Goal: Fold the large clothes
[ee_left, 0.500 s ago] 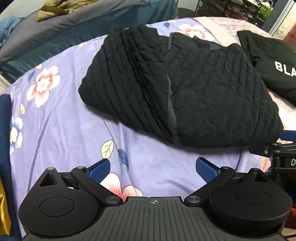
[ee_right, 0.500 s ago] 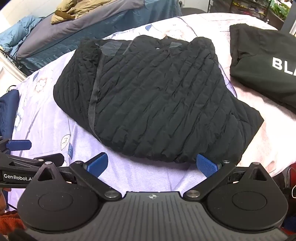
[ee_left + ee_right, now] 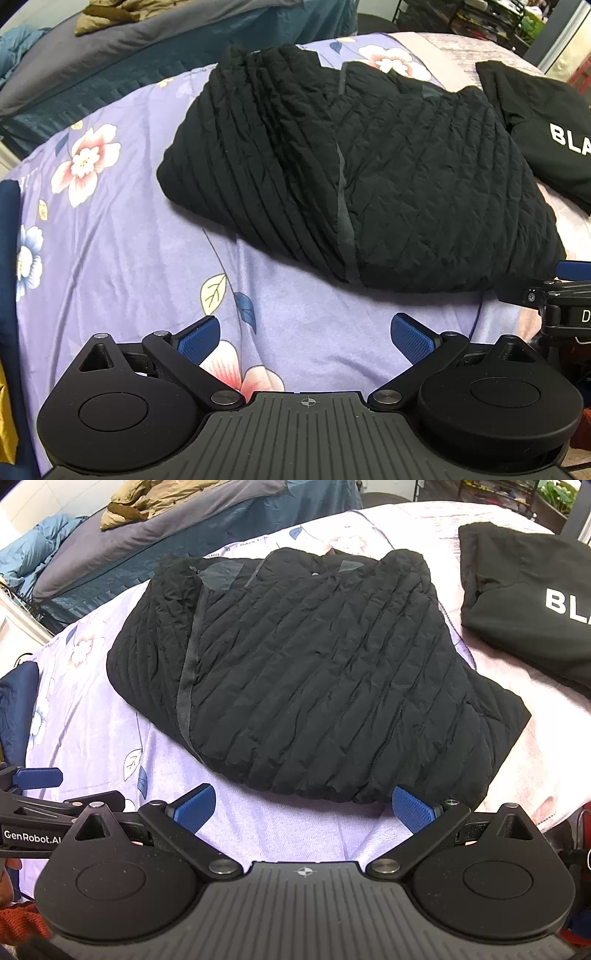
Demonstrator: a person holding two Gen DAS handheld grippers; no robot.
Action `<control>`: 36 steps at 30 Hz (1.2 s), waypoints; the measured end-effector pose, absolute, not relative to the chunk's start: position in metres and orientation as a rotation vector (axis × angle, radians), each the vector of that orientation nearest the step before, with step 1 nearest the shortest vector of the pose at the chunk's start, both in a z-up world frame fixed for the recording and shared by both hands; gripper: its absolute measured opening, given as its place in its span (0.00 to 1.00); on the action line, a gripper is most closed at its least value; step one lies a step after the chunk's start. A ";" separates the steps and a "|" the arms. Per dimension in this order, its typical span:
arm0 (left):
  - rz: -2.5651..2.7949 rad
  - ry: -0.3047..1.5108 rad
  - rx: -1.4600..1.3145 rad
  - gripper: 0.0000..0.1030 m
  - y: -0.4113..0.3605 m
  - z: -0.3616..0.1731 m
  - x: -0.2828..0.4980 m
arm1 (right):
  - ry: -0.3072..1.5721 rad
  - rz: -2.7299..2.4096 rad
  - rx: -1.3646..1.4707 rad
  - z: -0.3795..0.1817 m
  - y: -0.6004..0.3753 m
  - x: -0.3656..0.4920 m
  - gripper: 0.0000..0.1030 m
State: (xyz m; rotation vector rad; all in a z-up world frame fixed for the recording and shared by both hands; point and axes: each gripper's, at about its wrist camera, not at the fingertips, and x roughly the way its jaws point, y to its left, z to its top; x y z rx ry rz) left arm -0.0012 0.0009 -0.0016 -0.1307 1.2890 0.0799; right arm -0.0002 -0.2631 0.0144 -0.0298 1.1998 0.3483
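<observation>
Already folded into a thick rectangle, the black quilted jacket (image 3: 306, 672) lies mid-frame on the floral bedsheet (image 3: 110, 258) as the left gripper (image 3: 306, 334) and right gripper (image 3: 304, 806) hover empty, fingers spread wide; the next move is likely a final fold or tidy, grasping the near hem.

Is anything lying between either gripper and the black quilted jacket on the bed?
Nothing visible. Only bare floral bedsheet separates the open left gripper and right gripper from the jacket.
</observation>
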 end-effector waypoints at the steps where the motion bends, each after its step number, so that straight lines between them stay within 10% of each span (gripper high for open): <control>1: 0.080 1.288 -0.130 1.00 0.001 -0.002 -0.001 | 1.200 0.348 -0.026 0.014 -0.263 0.000 0.99; 36: 0.138 1.275 -0.125 1.00 0.014 -0.008 0.002 | 1.218 0.373 -0.060 0.009 -0.254 0.007 0.99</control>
